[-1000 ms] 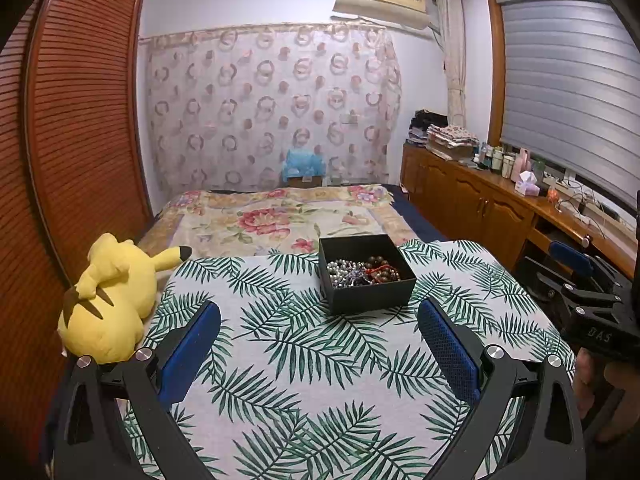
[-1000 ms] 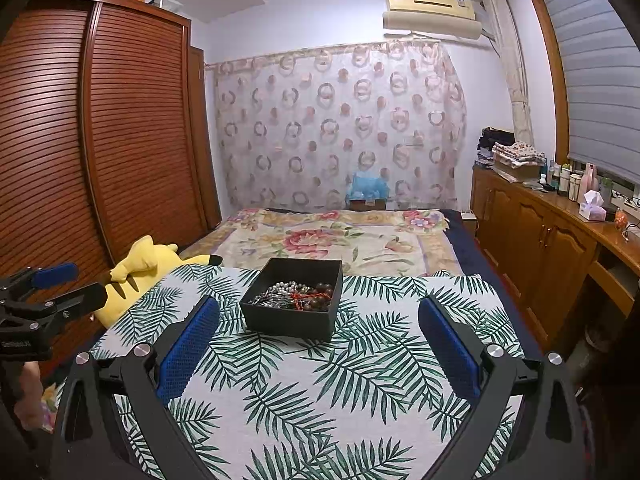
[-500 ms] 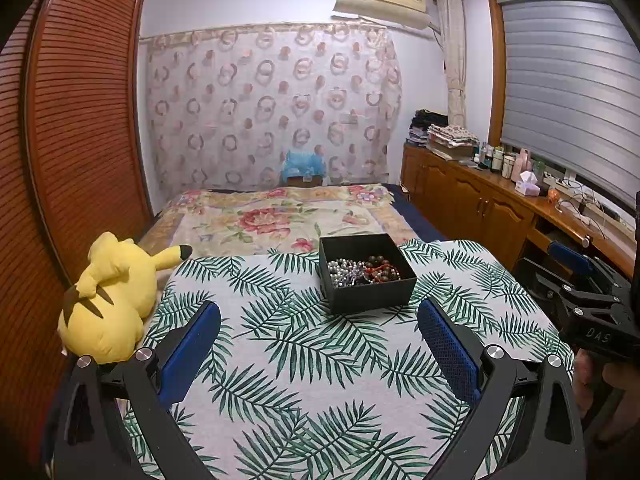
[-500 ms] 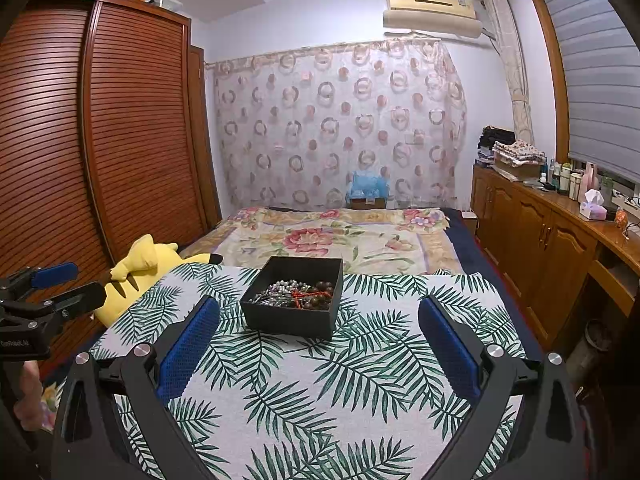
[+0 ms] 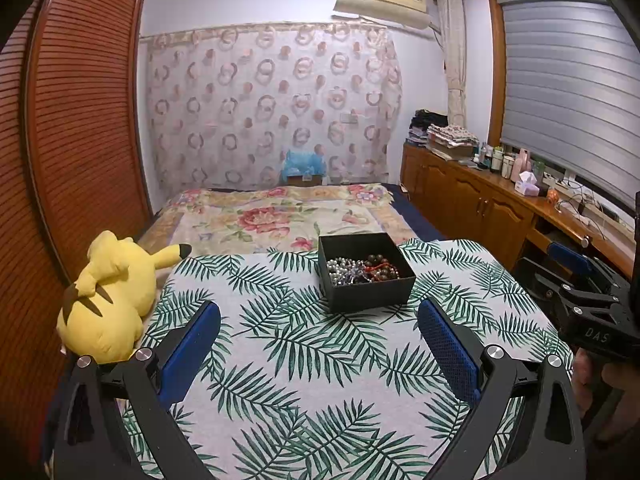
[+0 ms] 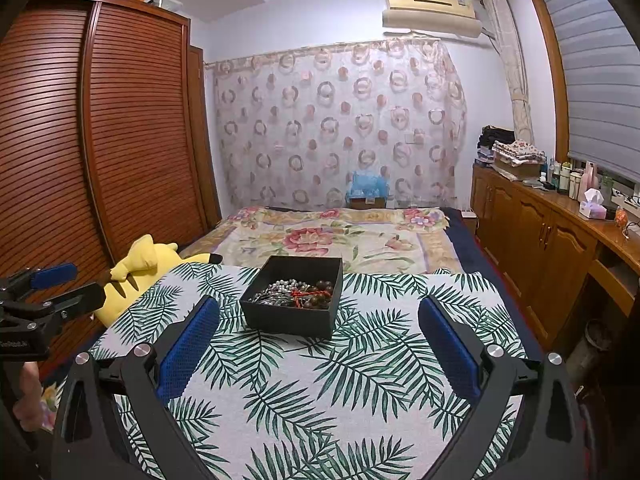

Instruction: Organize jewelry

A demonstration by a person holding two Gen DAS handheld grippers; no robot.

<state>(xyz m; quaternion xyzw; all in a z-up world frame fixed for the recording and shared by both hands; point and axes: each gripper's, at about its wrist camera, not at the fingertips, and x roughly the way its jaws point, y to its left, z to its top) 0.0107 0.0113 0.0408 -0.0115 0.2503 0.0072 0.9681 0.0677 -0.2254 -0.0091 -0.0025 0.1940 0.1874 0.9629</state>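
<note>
Left wrist view, L to R: yellow plush toy (image 5: 108,300) at 9 o'clock; left gripper (image 5: 318,344) w/ jaws spread wide, empty; black square cardboard box (image 5: 365,270) of tangled bead jewelry (image 5: 362,269) at 12 o'clock on the palm-leaf tablecloth (image 5: 304,360); right gripper (image 6: 318,344) at 3 o'clock, also wide open, empty. Risk, imo: strands look knotted, so lifting one could drag others out or tip the light box.
</note>
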